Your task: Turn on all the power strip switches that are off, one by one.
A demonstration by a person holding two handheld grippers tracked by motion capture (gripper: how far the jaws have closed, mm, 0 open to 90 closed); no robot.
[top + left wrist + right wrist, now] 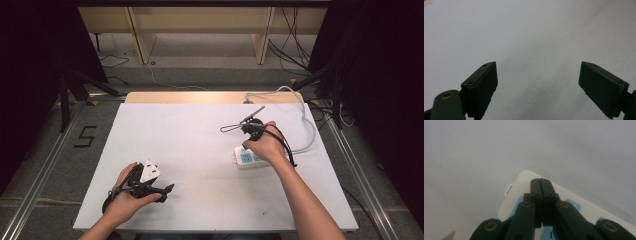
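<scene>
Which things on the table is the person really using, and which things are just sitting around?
Being used:
- white plastic power strip with blue sockets, at the table's right
- right gripper, jaws shut together, tips over the strip's end by a small red light
- grey cable running off the strip

Just there:
- left gripper, jaws open over bare white tabletop
- loose cables on the floor
</scene>
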